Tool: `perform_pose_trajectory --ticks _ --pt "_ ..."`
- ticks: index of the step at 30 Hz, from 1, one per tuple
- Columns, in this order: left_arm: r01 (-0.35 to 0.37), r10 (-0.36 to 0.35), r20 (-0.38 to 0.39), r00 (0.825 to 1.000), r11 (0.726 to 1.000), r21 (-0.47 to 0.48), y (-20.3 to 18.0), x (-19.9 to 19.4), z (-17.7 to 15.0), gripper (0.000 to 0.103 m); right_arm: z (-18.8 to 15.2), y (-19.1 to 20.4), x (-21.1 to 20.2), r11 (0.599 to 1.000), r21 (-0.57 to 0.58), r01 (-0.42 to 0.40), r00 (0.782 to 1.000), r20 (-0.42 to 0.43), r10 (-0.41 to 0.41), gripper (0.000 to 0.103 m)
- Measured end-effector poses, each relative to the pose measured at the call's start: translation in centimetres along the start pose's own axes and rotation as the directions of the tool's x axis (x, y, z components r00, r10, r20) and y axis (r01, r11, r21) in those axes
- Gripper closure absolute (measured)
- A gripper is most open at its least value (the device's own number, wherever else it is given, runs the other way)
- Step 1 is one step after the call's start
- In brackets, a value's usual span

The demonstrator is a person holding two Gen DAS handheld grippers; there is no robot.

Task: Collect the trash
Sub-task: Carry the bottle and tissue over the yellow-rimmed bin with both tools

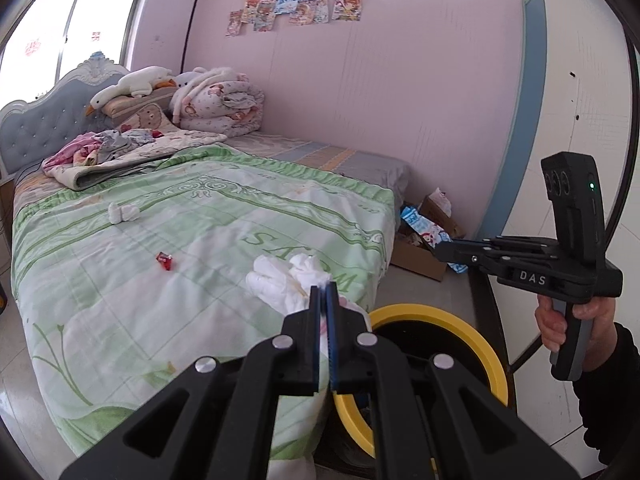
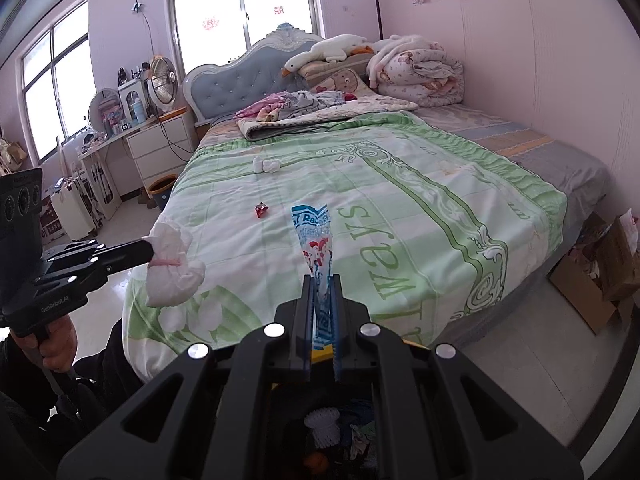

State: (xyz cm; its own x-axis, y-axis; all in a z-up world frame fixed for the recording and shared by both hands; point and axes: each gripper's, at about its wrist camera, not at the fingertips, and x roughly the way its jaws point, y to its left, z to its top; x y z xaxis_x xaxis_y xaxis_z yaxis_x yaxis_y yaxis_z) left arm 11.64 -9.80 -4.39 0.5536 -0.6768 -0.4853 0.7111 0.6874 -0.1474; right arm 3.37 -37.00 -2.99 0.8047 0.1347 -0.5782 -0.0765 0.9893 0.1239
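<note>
My left gripper (image 1: 324,294) is shut on a crumpled white tissue wad (image 1: 286,280), held at the foot of the bed beside the yellow-rimmed trash bin (image 1: 486,356). It also shows in the right wrist view (image 2: 150,248) with the tissue (image 2: 172,268). My right gripper (image 2: 322,284) is shut on a blue and white snack wrapper (image 2: 316,236), held above the bin, whose contents (image 2: 324,426) show below. It also shows in the left wrist view (image 1: 438,250) with the wrapper (image 1: 424,232). A red candy wrapper (image 1: 165,261) and a small white tissue (image 1: 122,213) lie on the green quilt.
The bed (image 2: 400,200) fills the middle, with a folded blanket, clothes and a plush goose (image 2: 324,54) at its head. An open cardboard box (image 1: 420,258) stands on the floor by the pink wall. A desk, drawers and a fan (image 2: 160,80) stand at the far left.
</note>
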Motion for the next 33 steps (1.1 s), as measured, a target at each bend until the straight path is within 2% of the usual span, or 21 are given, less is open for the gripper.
perform_pose_trajectory --ticks 6,14,25,30,33 --pt "0.058 -0.056 -0.044 0.997 0.996 0.060 -3.0 1.6 -0.3 0.101 -1.7 -1.9 -0.8 0.999 0.039 0.001 1.000 -0.016 0.000 0.096" --pt "0.128 -0.117 -0.128 0.985 0.988 0.083 -5.6 4.5 -1.4 0.101 -4.3 -4.5 -1.1 0.994 0.110 0.001 0.999 -0.047 0.004 0.095" --pt "0.182 -0.153 -0.238 0.959 0.977 0.107 -7.9 7.4 -3.8 0.100 -6.9 -6.3 0.3 0.986 0.164 0.001 0.994 -0.111 0.017 0.095" --pt "0.190 -0.159 -0.257 0.953 0.976 0.102 -8.0 7.5 -4.5 0.100 -7.3 -6.6 1.1 0.982 0.188 -0.003 0.990 -0.136 0.029 0.095" --pt "0.199 -0.169 -0.267 0.949 0.976 0.089 -7.8 7.5 -4.6 0.092 -7.2 -6.8 1.2 0.980 0.198 0.000 0.990 -0.139 0.028 0.094"
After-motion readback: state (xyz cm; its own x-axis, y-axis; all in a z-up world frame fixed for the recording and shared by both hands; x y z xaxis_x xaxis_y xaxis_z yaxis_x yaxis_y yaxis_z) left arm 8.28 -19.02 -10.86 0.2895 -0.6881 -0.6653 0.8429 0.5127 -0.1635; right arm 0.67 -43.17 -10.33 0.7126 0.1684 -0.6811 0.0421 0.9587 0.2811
